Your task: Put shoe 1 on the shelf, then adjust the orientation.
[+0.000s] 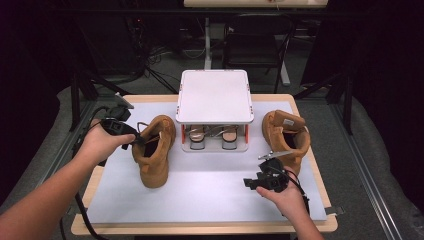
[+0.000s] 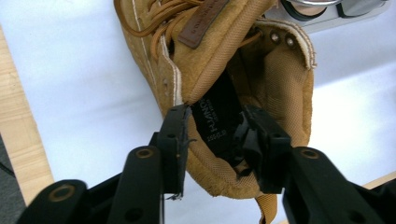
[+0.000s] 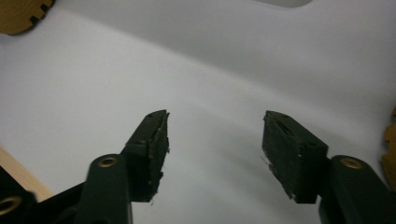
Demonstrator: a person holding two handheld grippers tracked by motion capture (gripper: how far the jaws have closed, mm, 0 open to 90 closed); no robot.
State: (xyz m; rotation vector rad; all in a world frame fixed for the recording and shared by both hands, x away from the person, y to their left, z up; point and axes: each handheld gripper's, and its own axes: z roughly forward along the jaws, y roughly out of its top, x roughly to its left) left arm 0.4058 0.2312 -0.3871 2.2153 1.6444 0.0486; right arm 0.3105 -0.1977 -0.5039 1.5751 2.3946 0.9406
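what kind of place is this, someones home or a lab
Most likely a lab or recording studio rather than a home. A small wooden table with a white mat stands between dark curtains, cables trail over the floor behind it, and the boots and white shoe rack look laid out as props.

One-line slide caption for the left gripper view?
Left gripper straddles the tan boot collar, one jaw inside, one outside.

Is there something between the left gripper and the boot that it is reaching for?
Nothing visible is in the way. The left gripper is already at the left boot: its fingers straddle the padded collar, one outside and one inside the opening.
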